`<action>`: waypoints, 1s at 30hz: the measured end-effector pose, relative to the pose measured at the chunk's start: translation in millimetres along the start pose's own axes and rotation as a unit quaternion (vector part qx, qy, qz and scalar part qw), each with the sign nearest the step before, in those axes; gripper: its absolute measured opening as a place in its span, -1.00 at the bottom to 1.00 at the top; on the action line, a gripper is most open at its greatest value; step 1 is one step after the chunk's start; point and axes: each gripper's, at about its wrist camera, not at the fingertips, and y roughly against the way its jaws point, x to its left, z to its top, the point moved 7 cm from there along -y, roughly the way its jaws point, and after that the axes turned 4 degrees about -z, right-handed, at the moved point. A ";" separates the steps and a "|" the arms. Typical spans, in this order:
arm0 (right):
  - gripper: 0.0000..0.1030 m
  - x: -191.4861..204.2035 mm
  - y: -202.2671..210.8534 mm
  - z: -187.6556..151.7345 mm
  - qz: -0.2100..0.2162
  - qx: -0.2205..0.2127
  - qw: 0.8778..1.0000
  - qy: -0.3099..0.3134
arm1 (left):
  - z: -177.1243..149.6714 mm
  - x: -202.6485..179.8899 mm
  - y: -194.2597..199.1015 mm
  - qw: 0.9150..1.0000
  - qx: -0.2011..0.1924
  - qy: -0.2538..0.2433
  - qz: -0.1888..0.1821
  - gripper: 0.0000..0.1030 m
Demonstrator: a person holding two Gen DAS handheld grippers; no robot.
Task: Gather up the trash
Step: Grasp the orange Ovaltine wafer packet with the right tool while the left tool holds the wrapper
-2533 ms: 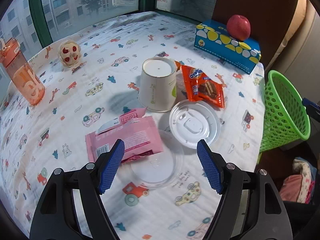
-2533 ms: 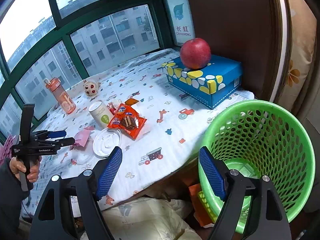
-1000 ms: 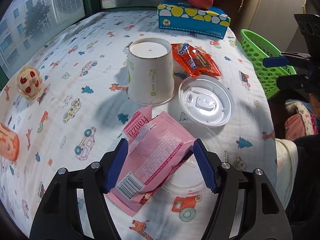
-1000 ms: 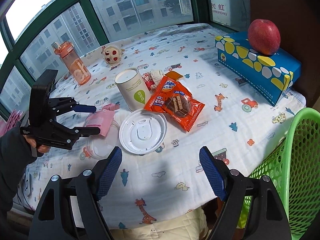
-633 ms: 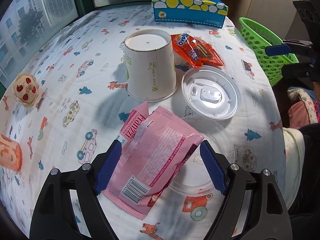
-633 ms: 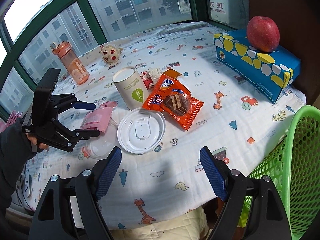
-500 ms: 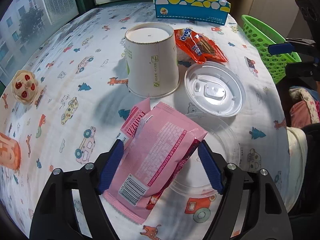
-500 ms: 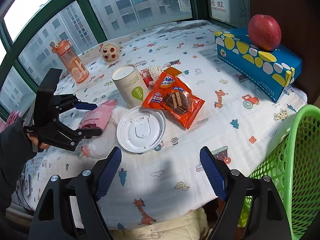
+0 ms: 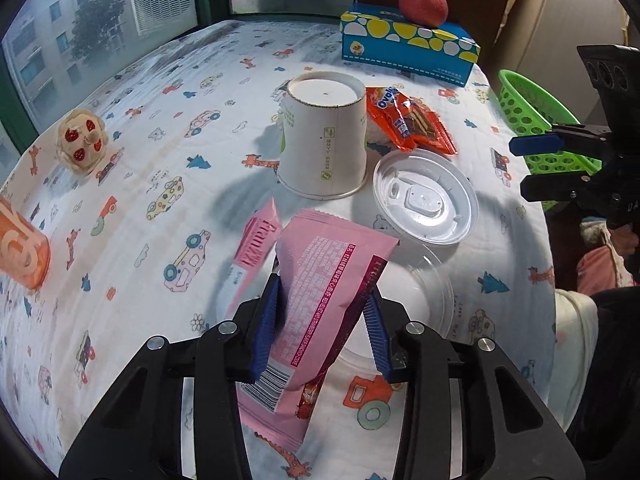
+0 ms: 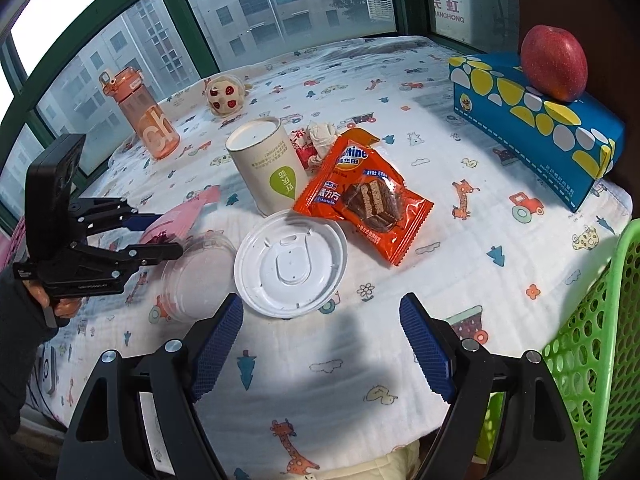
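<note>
A printed cloth (image 10: pixel 400 360) with cartoon cars and giraffes covers the surface by the window. At its right edge hangs a green perforated basket (image 10: pixel 596 344), partly below the cloth's rim. At the far right corner sits a blue spotted tissue box (image 10: pixel 536 120) with a red apple (image 10: pixel 554 63) on top. Near the middle an upturned paper cup (image 9: pixel 324 140) stands, with an orange snack packet (image 10: pixel 364 196) lying flat beside it and a white plastic lid (image 10: pixel 290 265) nearer the front edge. A clear lid (image 9: pixel 416 300) lies just left of the white one.

The left gripper (image 9: pixel 320 330) pinches a pink wrapper (image 9: pixel 320 288) between its blue pads; the wrapper's long axis runs along the fingers, barcode end toward the camera, far end pointing at the cup. The right gripper (image 10: pixel 320 344) hovers over the front edge with its fingers spread wide and nothing between them.
</note>
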 end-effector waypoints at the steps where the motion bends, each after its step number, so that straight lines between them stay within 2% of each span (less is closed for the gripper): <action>1: 0.51 -1.7 -1.6 3.6 -0.001 -0.002 1.000 -0.003 | -1.1 0.1 3.2 1.000 -0.005 0.008 0.001 -0.25; 10: 0.51 -15.9 -24.2 43.0 -0.010 -0.020 1.000 -0.010 | -3.7 9.5 27.4 0.997 -0.039 0.064 0.023 -0.26; 17: 0.51 -26.7 -50.6 71.1 -0.005 -0.019 1.000 -0.012 | -4.9 12.5 38.4 0.993 -0.057 0.096 0.022 -0.26; 25: 0.51 -39.4 -86.8 74.5 0.001 0.015 1.000 -0.011 | -11.0 16.7 34.6 0.991 -0.053 0.124 0.019 -0.26; 30: 0.46 -43.8 -90.8 71.9 0.008 0.023 0.999 -0.021 | -10.1 13.1 34.3 0.991 -0.053 0.124 0.017 -0.26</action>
